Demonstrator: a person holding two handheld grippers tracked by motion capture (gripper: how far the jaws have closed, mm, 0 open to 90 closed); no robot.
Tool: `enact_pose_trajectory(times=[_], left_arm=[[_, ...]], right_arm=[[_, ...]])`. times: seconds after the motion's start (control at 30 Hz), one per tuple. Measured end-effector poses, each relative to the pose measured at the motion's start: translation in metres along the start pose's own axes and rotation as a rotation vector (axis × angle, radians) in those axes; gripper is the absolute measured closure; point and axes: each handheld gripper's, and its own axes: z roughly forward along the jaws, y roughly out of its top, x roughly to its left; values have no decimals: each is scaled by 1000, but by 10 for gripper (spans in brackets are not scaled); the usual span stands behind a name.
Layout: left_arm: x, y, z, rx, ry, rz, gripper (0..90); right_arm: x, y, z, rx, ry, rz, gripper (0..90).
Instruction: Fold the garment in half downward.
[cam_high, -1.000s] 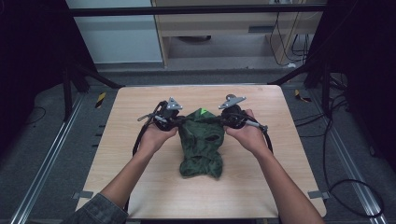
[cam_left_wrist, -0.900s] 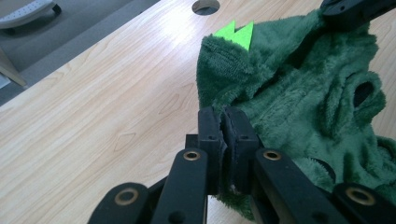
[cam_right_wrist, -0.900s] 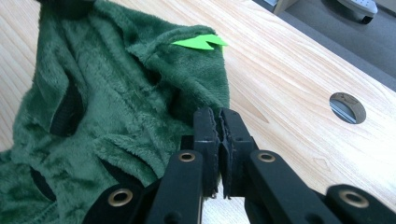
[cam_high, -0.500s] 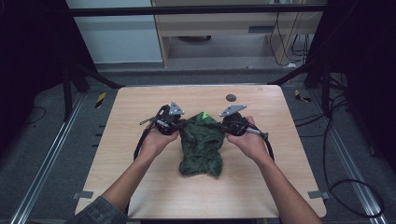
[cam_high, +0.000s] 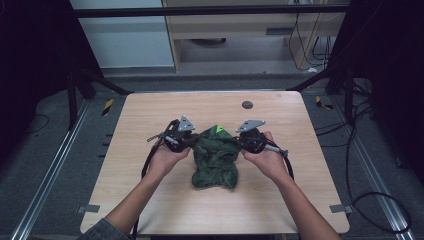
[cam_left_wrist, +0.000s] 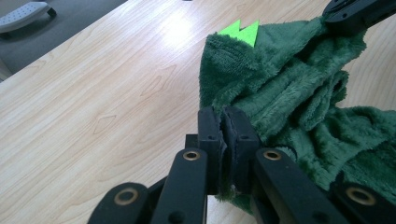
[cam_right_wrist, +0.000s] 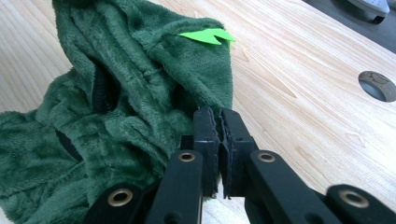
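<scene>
both tongs pulled nearer across the counter (cam_high: 150, 200) in the last second. left tongs (cam_left_wrist: 223, 122) and right tongs (cam_right_wrist: 218, 123) pinching the green plush garment (cam_high: 216, 160) mid-counter, top edge lifted, probably spreading it flat.

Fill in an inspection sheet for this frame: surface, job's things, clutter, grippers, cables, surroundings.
Surface: light wooden table with a round hole near the far edge.
Job's things: one dark green fleece garment with a bright green tag, bunched mid-table, its top edge lifted between the grippers.
Clutter: nothing seen on the table.
Grippers: left gripper and right gripper each shut on the garment's edge, one at each side.
Cables: one black cable trails from the left gripper, another from the right; more lie on the floor at right.
Surroundings: grey floor, metal rails beside the table, cabinets beyond.
</scene>
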Motion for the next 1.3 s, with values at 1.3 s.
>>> enact_pose_trajectory(times=[1.3], left_arm=[[-23,-27,-10,-28,-12,15,853]], right_arm=[[28,-23,-12,-16,22,-48,862]])
